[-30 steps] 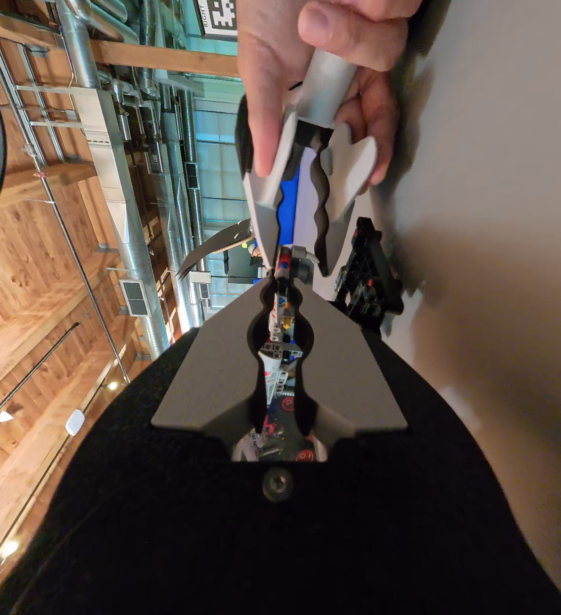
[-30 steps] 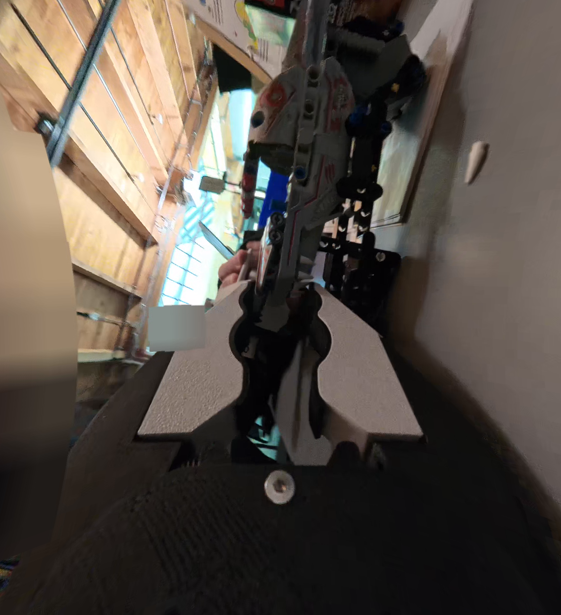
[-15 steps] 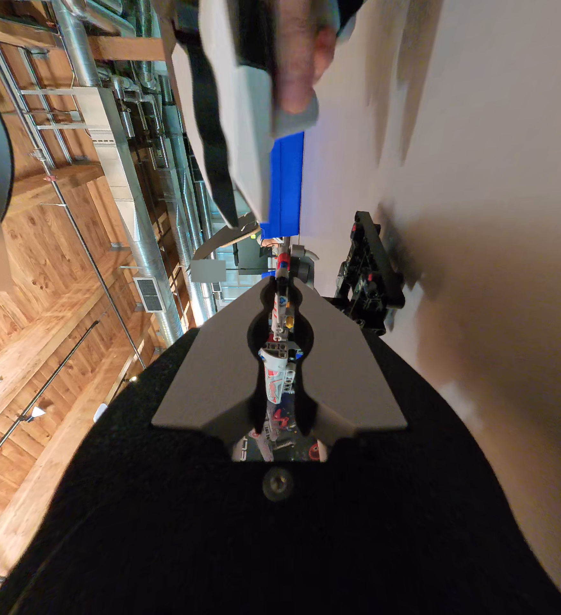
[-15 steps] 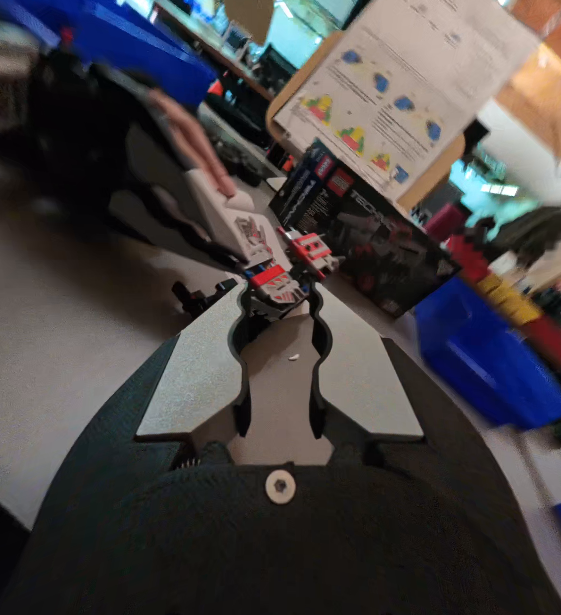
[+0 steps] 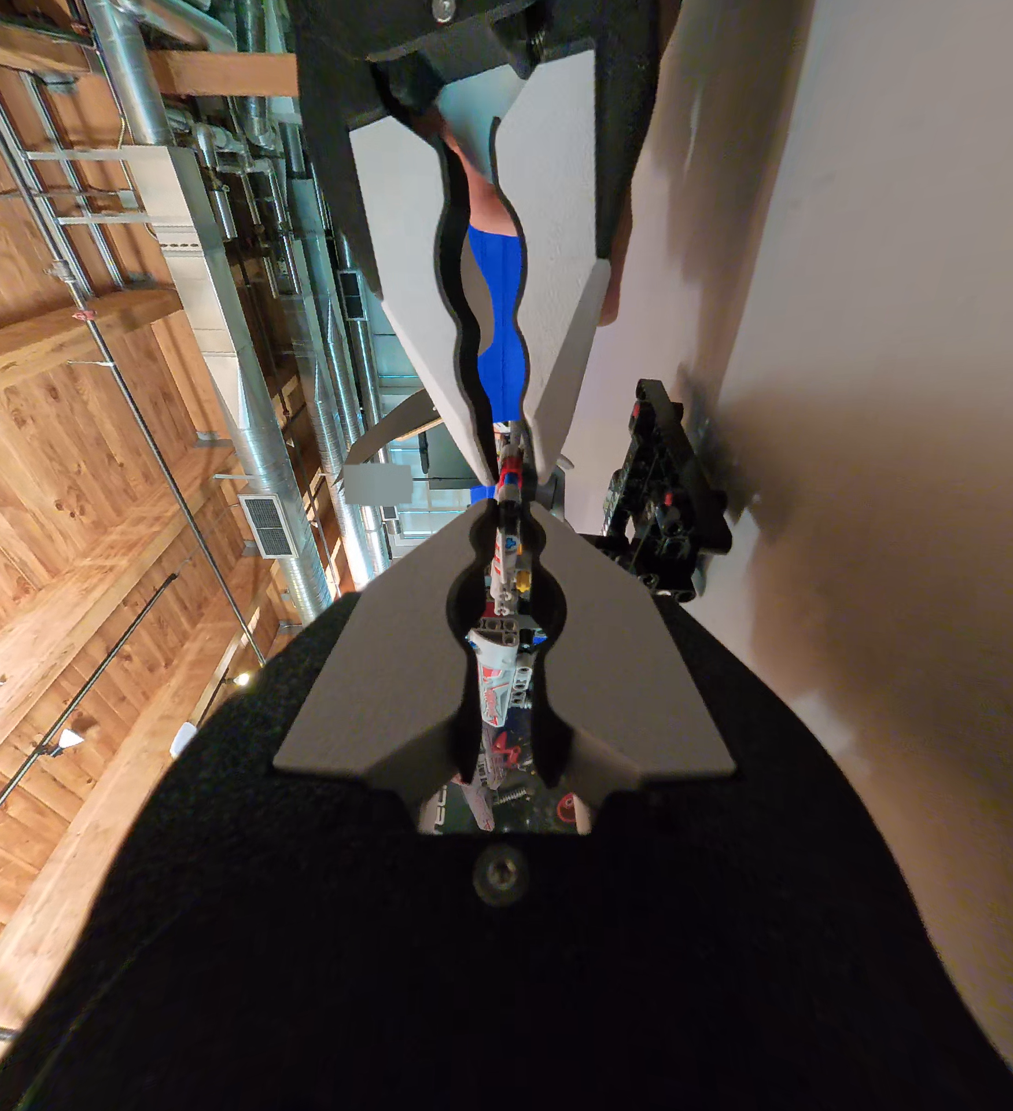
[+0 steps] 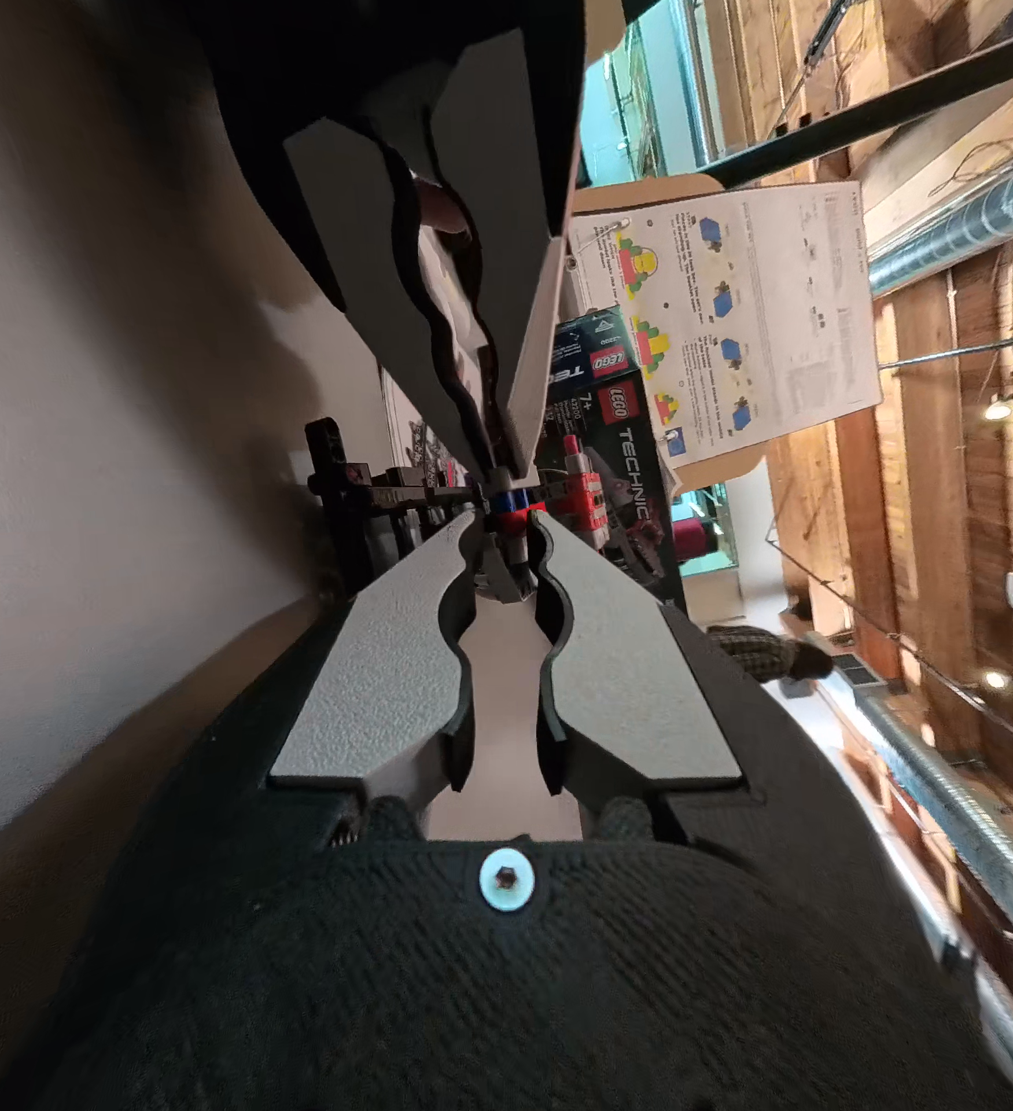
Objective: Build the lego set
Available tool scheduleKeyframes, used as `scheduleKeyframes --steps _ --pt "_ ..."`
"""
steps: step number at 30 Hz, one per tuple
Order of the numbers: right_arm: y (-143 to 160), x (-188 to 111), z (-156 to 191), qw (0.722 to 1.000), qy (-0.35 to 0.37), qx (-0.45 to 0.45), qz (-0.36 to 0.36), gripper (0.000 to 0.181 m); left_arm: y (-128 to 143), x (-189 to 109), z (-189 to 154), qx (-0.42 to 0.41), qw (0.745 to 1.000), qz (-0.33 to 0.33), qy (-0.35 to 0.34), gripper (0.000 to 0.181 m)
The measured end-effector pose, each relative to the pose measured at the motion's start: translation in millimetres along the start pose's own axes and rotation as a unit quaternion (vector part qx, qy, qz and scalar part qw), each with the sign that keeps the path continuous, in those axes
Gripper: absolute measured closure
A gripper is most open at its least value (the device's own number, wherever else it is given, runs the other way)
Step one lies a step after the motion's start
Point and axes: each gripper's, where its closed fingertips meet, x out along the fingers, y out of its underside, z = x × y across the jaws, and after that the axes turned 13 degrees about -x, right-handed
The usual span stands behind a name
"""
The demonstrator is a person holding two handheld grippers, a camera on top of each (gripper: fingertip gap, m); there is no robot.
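Note:
My left gripper (image 5: 510, 511) is shut on a slim white, red and grey lego assembly (image 5: 501, 661) that runs lengthwise between its fingers and is held in the air beside the table. My right gripper (image 5: 516, 472) comes in from the opposite side, tip to tip, with its fingertips closed on the assembly's far end. In the right wrist view, the right gripper (image 6: 504, 520) pinches the red and blue end of the assembly (image 6: 513, 523), and the left gripper (image 6: 501, 469) faces it from above. A black lego frame (image 5: 666, 511) sits on the table.
The pale table (image 5: 882, 421) fills one side of both views. The black frame also shows in the right wrist view (image 6: 335, 475). A dark lego box (image 6: 618, 457) and a printed instruction sheet (image 6: 732, 324) on cardboard stand behind the grippers. Blue bin behind. The grippers are tip to tip, or close to it.
The right gripper swung away from the assembly half a second ago, then came back head-on and closed its tips on the far end. The left gripper kept its hold and barely moved.

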Motion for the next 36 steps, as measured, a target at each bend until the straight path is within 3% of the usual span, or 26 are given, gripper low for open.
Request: scheduleKeyframes --steps 3,12,21,26,31,36 --pt "0 1 -1 1.000 0.012 -0.019 0.007 0.175 1 0 -1 0.007 1.000 0.002 0.003 0.177" --pt "1 5 -1 0.999 -0.002 0.035 0.010 0.175 6 0 0 0.041 0.999 0.010 0.002 0.178" --pt "5 10 -2 0.997 -0.018 0.074 -0.006 0.176 12 4 1 -0.094 0.995 -0.001 0.034 0.177" --pt "9 13 -1 0.997 -0.019 0.079 -0.001 0.180 16 7 2 0.008 0.999 0.018 0.028 0.178" --pt "11 11 -4 0.998 -0.012 0.064 -0.015 0.177 21 9 6 -0.004 1.000 0.021 0.008 0.178" --pt "24 3 -16 0.999 0.010 0.028 -0.016 0.154 21 10 7 -0.022 0.999 0.025 0.005 0.178"
